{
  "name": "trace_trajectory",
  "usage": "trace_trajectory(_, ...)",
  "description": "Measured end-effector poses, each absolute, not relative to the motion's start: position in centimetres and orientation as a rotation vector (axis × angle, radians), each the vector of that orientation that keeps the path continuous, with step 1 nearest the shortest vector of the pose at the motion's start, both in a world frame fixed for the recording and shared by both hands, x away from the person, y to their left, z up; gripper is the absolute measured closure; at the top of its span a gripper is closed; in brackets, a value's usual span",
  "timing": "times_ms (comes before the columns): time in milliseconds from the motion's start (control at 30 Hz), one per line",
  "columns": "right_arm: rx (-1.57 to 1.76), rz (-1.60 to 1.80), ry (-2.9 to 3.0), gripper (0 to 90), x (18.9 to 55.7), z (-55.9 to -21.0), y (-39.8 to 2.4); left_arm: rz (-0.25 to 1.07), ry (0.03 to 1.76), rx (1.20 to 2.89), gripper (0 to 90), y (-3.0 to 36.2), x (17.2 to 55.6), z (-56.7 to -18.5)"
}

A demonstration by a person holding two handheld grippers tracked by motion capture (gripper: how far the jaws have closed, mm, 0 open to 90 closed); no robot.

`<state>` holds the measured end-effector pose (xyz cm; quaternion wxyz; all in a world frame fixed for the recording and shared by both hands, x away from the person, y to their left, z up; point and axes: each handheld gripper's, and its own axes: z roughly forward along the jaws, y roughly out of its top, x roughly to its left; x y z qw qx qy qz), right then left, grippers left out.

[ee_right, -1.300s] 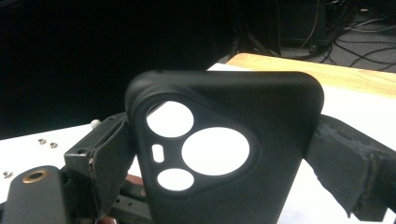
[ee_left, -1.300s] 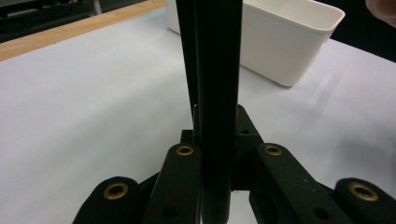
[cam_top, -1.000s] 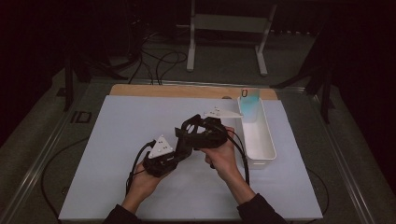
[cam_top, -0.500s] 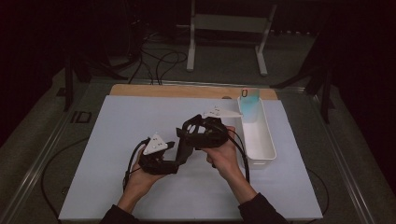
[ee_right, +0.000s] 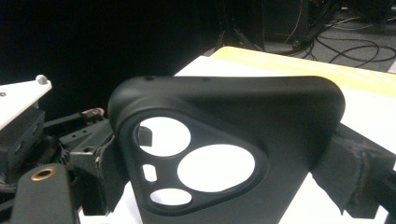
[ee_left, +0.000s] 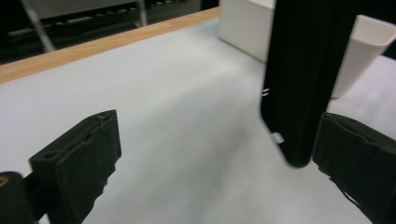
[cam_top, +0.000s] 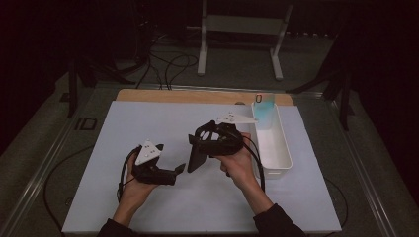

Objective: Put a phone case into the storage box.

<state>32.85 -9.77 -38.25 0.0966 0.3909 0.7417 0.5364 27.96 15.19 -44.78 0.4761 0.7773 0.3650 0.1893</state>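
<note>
Gripping a black phone case (cam_top: 198, 157) by its camera-cutout end, the right gripper (cam_top: 213, 139) is holding it upright in the air above the white table sheet (cam_top: 148, 123), its pads pressing on both edges of the case as the right gripper view shows. The left gripper (cam_top: 170, 174) has just been opening its jaws and they are now standing wide, with nothing clamped; in the left gripper view the lower corner of the case is hanging just beside the right-hand pad (ee_left: 355, 163), though I cannot quite tell whether it is brushing it.

That closeness is the main risk: if the left hand is drawing away carelessly, the pad may be catching the corner and twisting the case in the single remaining grip. The case looks soft and thin, so a squeeze across its edges may be bowing it, letting it slip or spring out. Dropped here, it would be landing on the sheet, well short of the white tray (cam_top: 276, 153) beside the right hand.
</note>
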Motion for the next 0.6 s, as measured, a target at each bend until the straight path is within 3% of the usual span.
trace_trajectory(600,1.167,1.562,2.170,13.9,33.1,-37.9,-10.6,0.515,0.929,1.830,0.0,20.2,26.5,-47.0)
